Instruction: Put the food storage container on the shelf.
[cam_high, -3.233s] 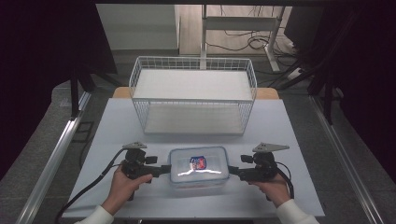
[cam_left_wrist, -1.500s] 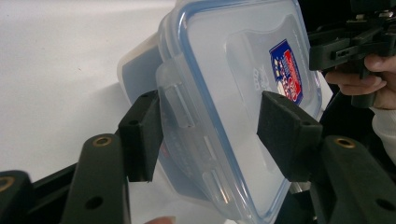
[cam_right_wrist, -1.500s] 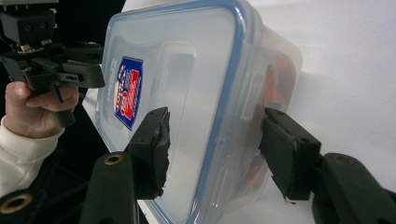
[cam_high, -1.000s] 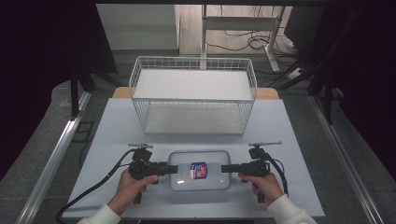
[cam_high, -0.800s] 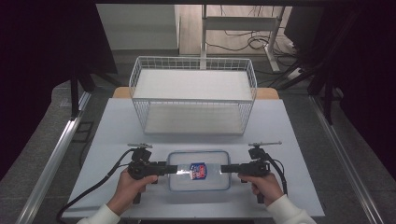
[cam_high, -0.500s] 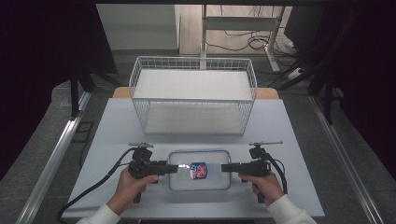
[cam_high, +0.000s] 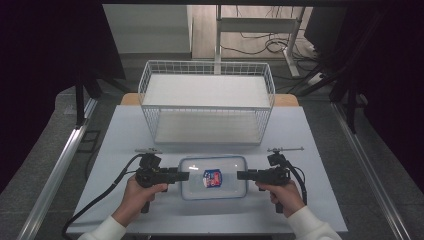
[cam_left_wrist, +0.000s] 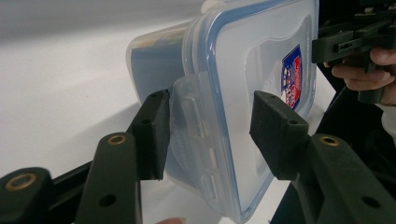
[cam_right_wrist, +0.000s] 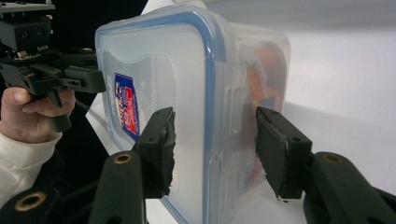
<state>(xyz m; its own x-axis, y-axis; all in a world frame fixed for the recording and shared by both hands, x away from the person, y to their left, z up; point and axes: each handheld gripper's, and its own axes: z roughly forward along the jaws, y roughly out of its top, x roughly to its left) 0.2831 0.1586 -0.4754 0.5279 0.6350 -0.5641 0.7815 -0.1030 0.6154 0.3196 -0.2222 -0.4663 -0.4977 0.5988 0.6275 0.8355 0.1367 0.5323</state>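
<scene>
A clear plastic container with a blue-rimmed lid and a red and blue label lies flat at the table's front centre. My left gripper points at its left end and my right gripper at its right end, both turned on their sides. In the left gripper view the open left gripper straddles the lid's edge and the latch flap. In the right gripper view the open right gripper straddles the opposite lid edge and latch. Something orange shows through the container wall.
A white wire basket with a solid shelf stands behind the container, across the table's middle. Bare white table lies to either side. Cables trail from both grippers toward the front edge. Metal rails run along both sides of the table.
Since the oldest frame both grippers have rolled onto their sides and closed in on the container's ends. Over the last second they have stayed almost still.
</scene>
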